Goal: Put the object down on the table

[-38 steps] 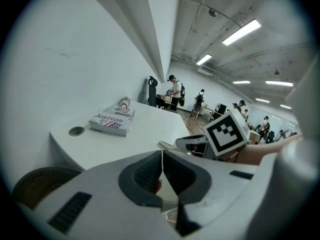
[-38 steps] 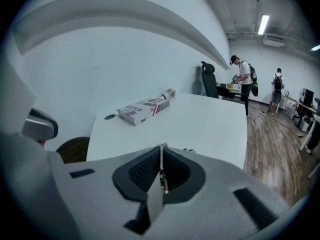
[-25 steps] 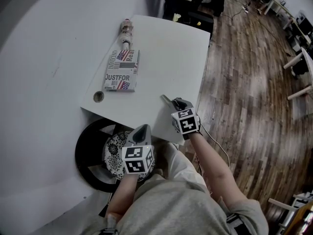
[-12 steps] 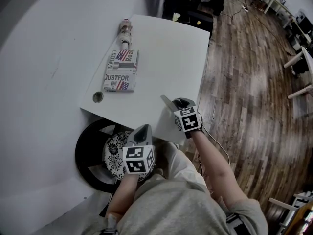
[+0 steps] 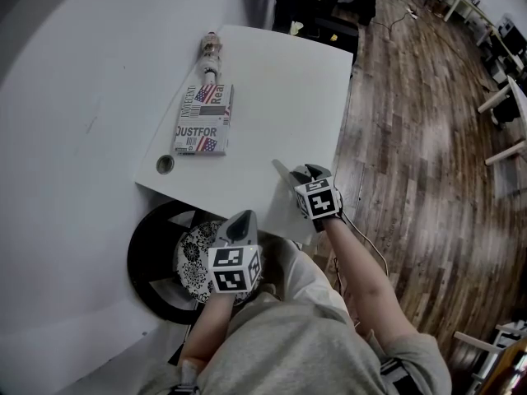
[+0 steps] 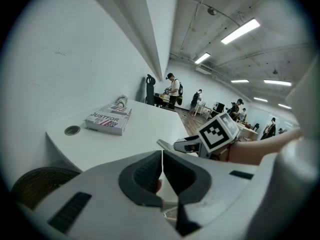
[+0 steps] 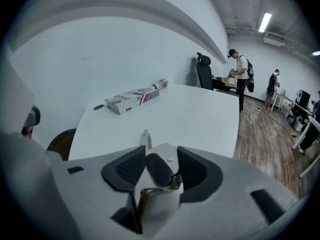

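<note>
A small tool with a black handle [image 7: 158, 170] and a thin metal blade [image 5: 281, 169] lies near the front edge of the white table [image 5: 284, 89], blade pointing away from me. My right gripper [image 5: 305, 172] [image 7: 161, 162] straddles the handle. Its jaws are opening, and a gap shows between the left pad and the handle. My left gripper [image 5: 240, 223] [image 6: 162, 168] hangs below and in front of the table edge, over my lap, shut with nothing between its jaws.
A printed box-like book [image 5: 203, 118] [image 7: 132, 99] lies at the table's left, with a bottle-like roll [image 5: 212, 54] behind it and a round cable hole [image 5: 165, 164] in front. A black round seat [image 5: 152, 257] sits under the left corner. A wall runs along the left, wooden floor on the right.
The right gripper's jaws have spread apart around the tool's handle, and the gripper has shifted slightly right. The left gripper has stayed put.
</note>
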Demonstrator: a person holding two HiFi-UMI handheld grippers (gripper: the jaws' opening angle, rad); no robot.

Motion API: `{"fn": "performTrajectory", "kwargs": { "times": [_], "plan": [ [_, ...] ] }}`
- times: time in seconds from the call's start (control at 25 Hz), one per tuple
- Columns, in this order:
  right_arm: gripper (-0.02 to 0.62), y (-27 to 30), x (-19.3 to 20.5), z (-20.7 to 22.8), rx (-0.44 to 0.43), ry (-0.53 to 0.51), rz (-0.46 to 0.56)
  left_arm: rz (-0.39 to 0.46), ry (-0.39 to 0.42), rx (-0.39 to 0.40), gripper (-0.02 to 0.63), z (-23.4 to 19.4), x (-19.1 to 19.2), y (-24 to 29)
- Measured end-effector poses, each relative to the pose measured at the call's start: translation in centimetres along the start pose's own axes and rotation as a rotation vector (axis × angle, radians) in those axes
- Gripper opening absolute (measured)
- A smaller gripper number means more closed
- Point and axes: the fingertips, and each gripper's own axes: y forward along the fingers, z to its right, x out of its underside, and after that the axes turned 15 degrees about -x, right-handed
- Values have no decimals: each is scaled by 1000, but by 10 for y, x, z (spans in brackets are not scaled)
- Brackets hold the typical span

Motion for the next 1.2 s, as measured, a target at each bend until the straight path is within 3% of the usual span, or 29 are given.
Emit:
{"fn": "performTrajectory", "kwargs": {
  "times": [0.4,0.88,1.2],
  "plan": [
    [223,-4,0,5,7,16,-4,7,1,3,9,2,-1,-5],
    [233,-47,-11,-10,36,15,90,32,19,15,9,5,-1,-29],
    [188,-86,-10,-43,51,20,162,64,41,39,9,7,-3,-57]
  ]
}}
